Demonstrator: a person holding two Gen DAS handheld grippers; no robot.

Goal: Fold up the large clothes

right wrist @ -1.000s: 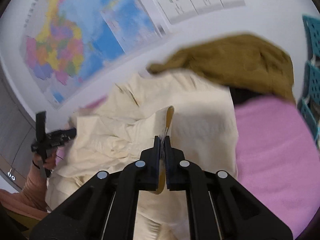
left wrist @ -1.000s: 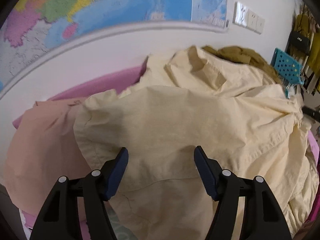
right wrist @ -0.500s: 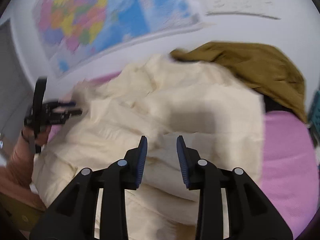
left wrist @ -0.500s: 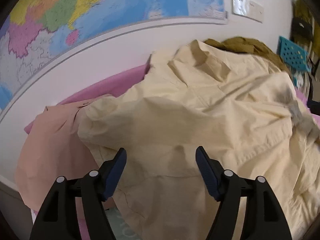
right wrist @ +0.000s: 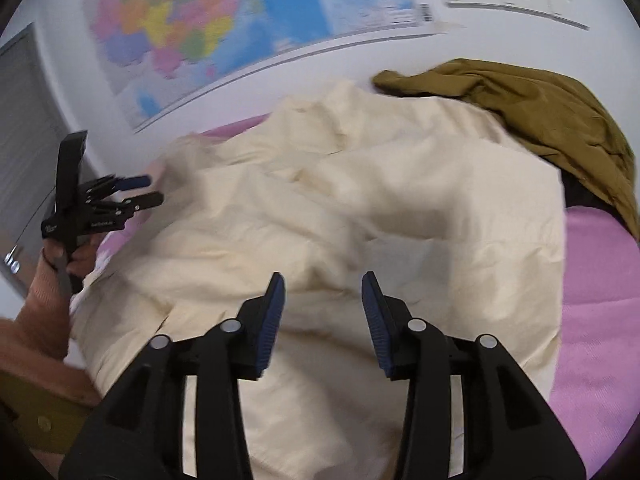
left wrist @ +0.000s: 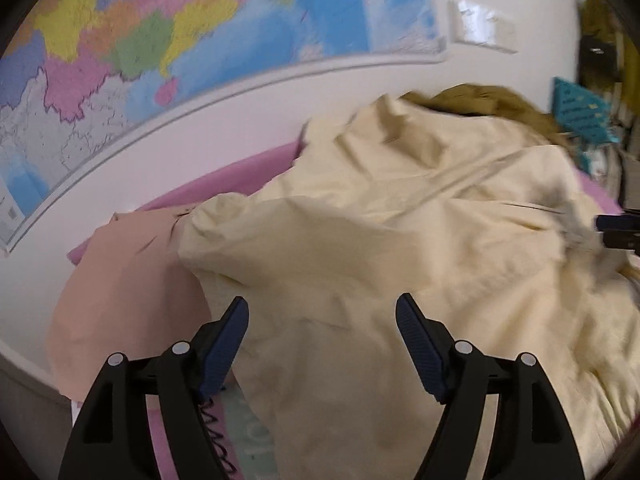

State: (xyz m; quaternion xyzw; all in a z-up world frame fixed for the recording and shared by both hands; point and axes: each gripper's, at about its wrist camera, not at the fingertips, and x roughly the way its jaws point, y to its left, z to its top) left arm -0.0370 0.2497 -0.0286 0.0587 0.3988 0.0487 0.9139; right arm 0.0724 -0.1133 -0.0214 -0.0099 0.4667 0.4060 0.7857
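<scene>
Pink bedding (right wrist: 600, 280) carries everything. Nearest, the left tool (left wrist: 322, 318) has jaws wide and opening, gripping nothing — the cream garment (left wrist: 360, 248) lies just beneath and ahead. The right tool (right wrist: 323, 294) is also opening, empty, over the same crumpled cloth. A peach garment (left wrist: 120, 280) lies left; beyond, an olive garment (right wrist: 540, 112), then a wall map (left wrist: 180, 32).

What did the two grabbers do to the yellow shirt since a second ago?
The right gripper was pinching a fold of the cream shirt; it has let go, the fold dropped flat, and its jaws are opening. The left gripper held nothing and is opening a little wider. The brown garment, the peach garment and the pink cover stayed put.
</scene>
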